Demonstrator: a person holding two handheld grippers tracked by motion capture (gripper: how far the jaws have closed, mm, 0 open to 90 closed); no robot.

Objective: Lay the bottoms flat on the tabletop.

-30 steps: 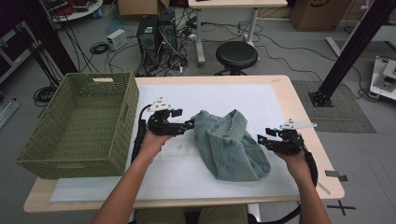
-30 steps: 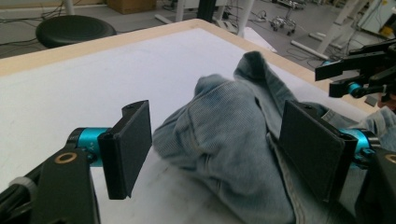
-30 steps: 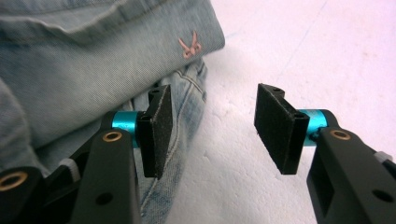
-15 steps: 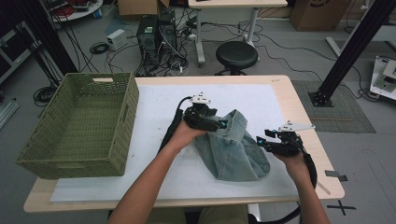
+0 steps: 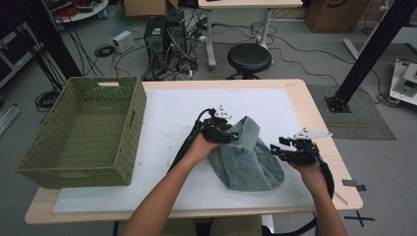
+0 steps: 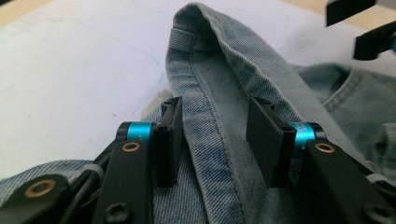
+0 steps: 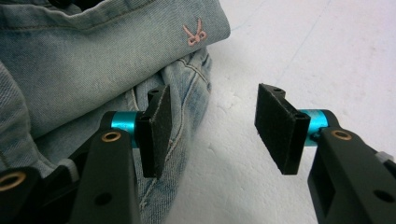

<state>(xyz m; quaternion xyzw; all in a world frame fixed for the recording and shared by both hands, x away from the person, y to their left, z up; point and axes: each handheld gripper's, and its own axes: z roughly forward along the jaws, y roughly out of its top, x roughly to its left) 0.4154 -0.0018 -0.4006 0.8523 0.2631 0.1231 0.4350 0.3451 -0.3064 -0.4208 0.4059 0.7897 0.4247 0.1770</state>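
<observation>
Denim garment (image 5: pixel 248 160): it is lying crumpled just right of centre in the high view, on the white sheet (image 5: pixel 167 123), between your two hands.
Left gripper (image 6: pixel 215 140): you are holding it with jaws spread wide, straddling a raised fold of the waistband (image 6: pixel 205 88) without pinching it.
Right gripper (image 7: pixel 210 135): you are keeping it wide too, one pad brushing the seamed edge at lower left of its view, the other over bare sheet.
Handling: soft, limp, fairly heavy cloth, likely sagging and unfolding when lifted; not fragile, not slippery.
Grip: the thick stitched waistband is looking the firmest hold.
Basket (image 5: pixel 83 130): it is sitting at the frame's left, well apart.
</observation>
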